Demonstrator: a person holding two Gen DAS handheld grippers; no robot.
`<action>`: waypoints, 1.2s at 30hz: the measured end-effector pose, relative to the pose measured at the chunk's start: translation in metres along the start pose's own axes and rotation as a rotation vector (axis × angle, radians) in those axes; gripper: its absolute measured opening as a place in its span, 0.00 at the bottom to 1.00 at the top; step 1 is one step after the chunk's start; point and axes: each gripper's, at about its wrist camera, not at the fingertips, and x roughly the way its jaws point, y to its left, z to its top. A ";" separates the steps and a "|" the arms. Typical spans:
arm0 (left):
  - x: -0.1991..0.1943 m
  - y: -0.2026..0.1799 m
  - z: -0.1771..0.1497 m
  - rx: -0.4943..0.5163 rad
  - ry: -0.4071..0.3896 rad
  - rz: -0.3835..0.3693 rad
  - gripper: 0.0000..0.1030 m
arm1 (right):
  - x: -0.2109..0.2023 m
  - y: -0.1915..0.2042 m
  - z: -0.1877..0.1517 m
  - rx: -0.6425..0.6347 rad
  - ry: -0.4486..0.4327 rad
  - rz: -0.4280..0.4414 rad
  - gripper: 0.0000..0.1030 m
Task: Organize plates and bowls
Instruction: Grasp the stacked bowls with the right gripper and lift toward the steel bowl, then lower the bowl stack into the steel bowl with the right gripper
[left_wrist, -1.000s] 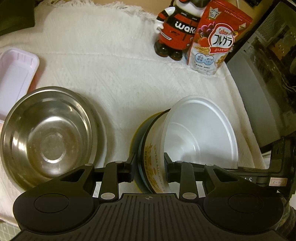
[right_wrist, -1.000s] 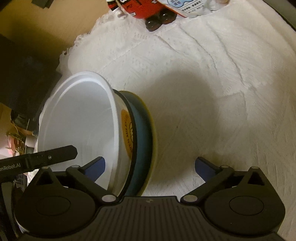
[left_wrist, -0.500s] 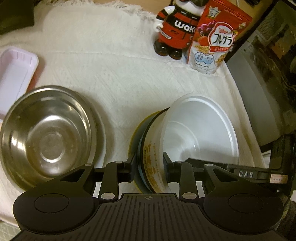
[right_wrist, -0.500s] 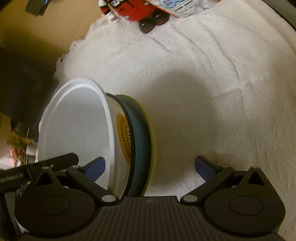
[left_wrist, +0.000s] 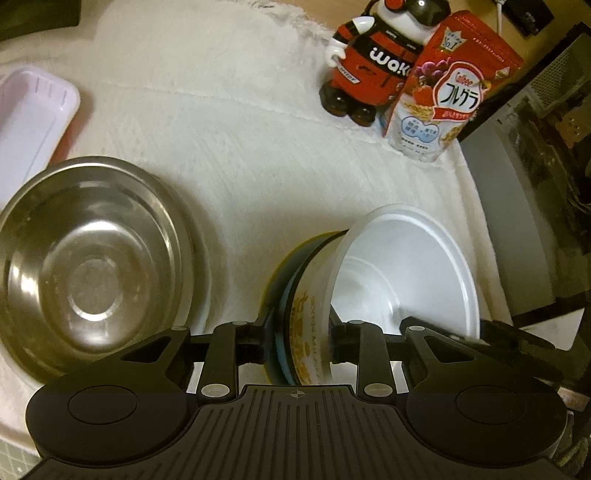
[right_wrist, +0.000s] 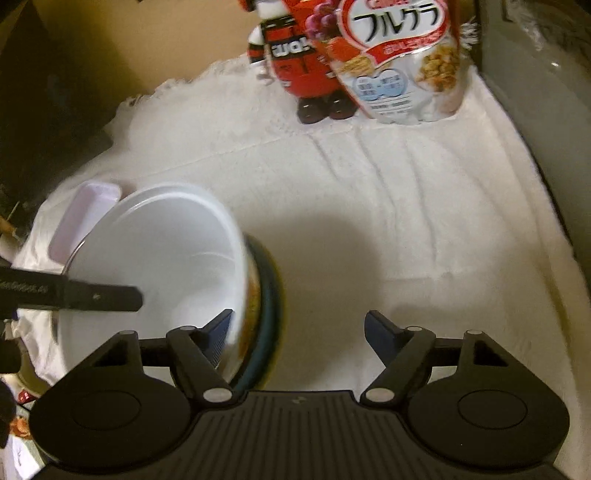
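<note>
Left tool (left_wrist: 298, 341) clamps the tilted white plastic bowl (left_wrist: 402, 273), apparently nested in a blue-and-yellow one, at lower centre; right tool (right_wrist: 299, 328) gapes wide, so lower the stack level into the steel bowl (left_wrist: 92, 258), lower left.

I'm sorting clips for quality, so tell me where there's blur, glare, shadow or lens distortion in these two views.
Left wrist view: sharp, with bright glare spots inside the steel bowl; fisheye bends the white cloth edges. Right wrist view: the white bowl rim and side are smeared by motion blur, a dark soft shadow lies on the cloth beside it, and the cereal bag looks slightly soft.
</note>
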 end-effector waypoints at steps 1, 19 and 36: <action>0.000 -0.001 0.000 0.003 0.008 0.009 0.26 | 0.003 0.002 0.000 0.008 0.006 0.017 0.75; 0.021 -0.002 0.003 0.024 0.090 0.035 0.40 | 0.004 0.014 0.004 -0.039 -0.028 0.008 0.70; 0.026 -0.016 -0.003 0.094 0.134 0.012 0.45 | 0.023 0.012 0.003 0.028 0.053 0.078 0.50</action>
